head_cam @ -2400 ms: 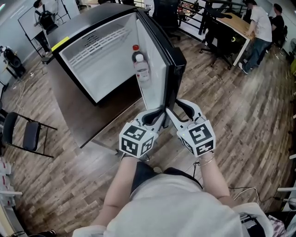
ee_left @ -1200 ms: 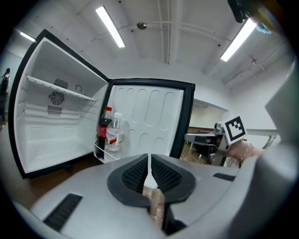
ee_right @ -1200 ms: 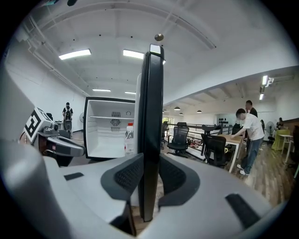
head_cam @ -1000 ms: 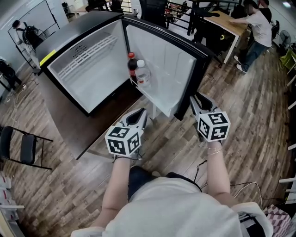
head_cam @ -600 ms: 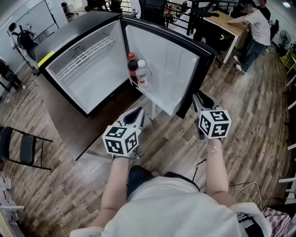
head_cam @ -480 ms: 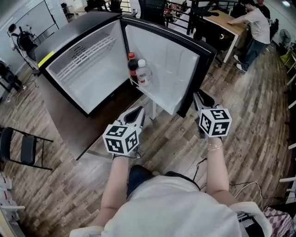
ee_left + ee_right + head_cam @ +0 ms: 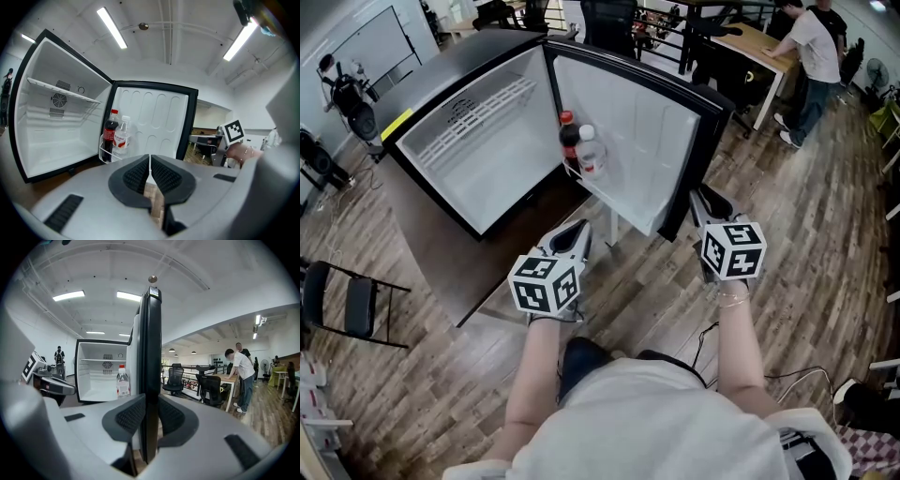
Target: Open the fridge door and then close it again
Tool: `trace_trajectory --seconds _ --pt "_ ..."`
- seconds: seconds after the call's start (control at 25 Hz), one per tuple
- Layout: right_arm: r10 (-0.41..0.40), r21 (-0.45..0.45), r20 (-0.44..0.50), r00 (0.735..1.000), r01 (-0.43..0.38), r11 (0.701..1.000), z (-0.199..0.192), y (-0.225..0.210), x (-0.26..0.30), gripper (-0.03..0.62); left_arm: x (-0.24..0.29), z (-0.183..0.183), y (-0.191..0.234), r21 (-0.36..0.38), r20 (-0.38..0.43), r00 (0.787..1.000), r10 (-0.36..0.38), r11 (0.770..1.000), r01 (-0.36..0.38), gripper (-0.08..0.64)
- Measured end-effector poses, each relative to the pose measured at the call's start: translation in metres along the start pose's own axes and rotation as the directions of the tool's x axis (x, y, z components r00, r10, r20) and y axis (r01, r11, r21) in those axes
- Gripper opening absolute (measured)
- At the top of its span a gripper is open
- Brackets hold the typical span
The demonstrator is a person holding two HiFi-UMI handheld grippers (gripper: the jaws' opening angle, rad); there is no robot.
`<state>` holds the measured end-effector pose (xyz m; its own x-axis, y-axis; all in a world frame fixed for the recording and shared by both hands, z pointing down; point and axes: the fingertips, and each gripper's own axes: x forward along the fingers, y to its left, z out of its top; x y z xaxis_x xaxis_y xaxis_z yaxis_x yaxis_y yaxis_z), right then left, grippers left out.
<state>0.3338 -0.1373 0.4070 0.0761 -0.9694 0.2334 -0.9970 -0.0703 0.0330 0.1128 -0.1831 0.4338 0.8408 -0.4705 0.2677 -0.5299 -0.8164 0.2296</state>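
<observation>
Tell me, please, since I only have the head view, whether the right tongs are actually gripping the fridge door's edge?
Observer: Yes. In the right gripper view the right tongs are closed on the fridge door, one pad against each face of its edge.
Operator: Thank you. Do the left tongs hold anything?
Observer: No. The left gripper view shows the left tongs shut, with nothing between them.
</observation>
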Motion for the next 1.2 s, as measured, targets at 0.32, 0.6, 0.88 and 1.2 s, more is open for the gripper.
trace_trajectory --seconds 0.32,0.6,0.88,1.2 --pt "0.003 -0.008 -0.001 1.0 -0.003 1.0 0.0 0.0 0.0 0.08 0.001 0.003 -0.005 0.029 0.002 1.0 -0.001 1.0 0.001 0.015" --pt "0.059 -0.044 0.0 0.998 -0.059 0.997 0.0 0.021 -0.009 0.084 -0.003 0.002 -0.011 0.054 -0.002 1.0 -0.005 0.999 0.005 0.015" --pt "0.116 -0.098 -0.018 0.993 -0.117 0.988 -0.001 0.046 -0.019 0.089 -0.009 -0.002 -0.02 0.048 0.0 1.0 -0.001 0.999 0.001 0.015" --pt "0.295 -0.161 -0.021 0.955 -0.294 0.942 -0.002 0.092 -0.035 0.094 -0.03 -0.01 -0.016 0.029 0.007 1.0 0.028 0.999 -0.028 0.015"
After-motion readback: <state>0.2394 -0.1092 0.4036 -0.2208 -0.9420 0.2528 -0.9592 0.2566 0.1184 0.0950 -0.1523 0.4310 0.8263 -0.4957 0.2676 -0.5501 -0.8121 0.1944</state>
